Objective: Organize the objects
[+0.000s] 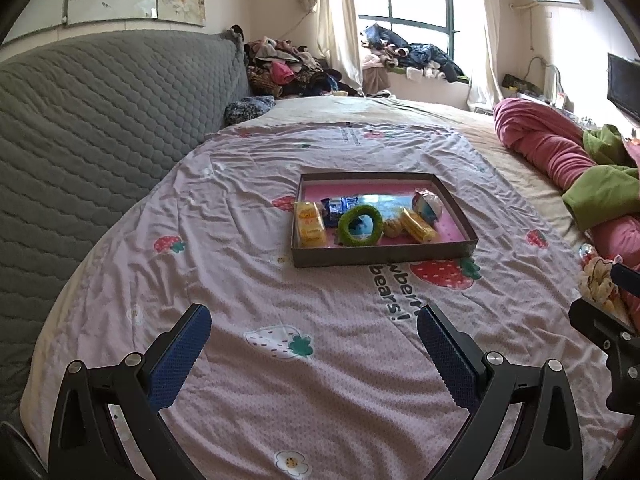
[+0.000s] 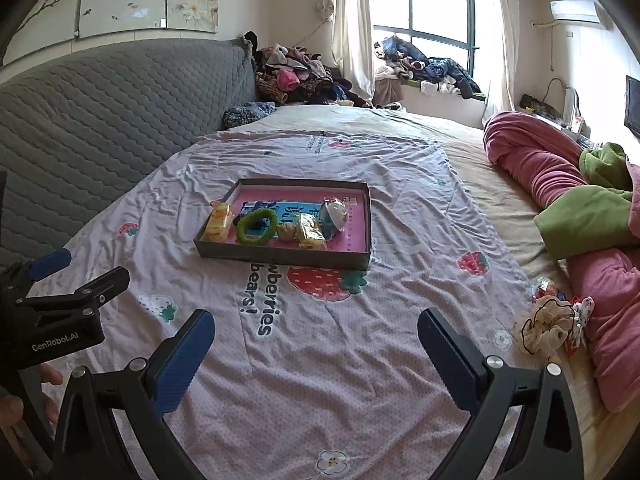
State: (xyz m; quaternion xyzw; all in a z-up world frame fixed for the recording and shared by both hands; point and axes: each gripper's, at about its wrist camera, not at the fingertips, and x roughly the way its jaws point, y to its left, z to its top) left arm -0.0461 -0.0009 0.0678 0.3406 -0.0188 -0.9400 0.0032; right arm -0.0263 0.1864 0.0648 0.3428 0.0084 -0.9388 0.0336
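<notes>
Both grippers, left (image 1: 314, 344) and right (image 2: 316, 350), spread, empty. Risk: frilly scrunchie (image 2: 548, 330) snags; box (image 2: 280, 256) slides on soft sheet.

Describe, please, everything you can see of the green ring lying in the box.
The green ring is a fuzzy, bright green loop, apparently a plush hair tie, with an open middle showing the blue print beneath. It lies nearly flat near the front wall of the shallow dark box with the pink floor, between a yellow packet and a small beige item, close to both. Neither gripper touches it.
</notes>
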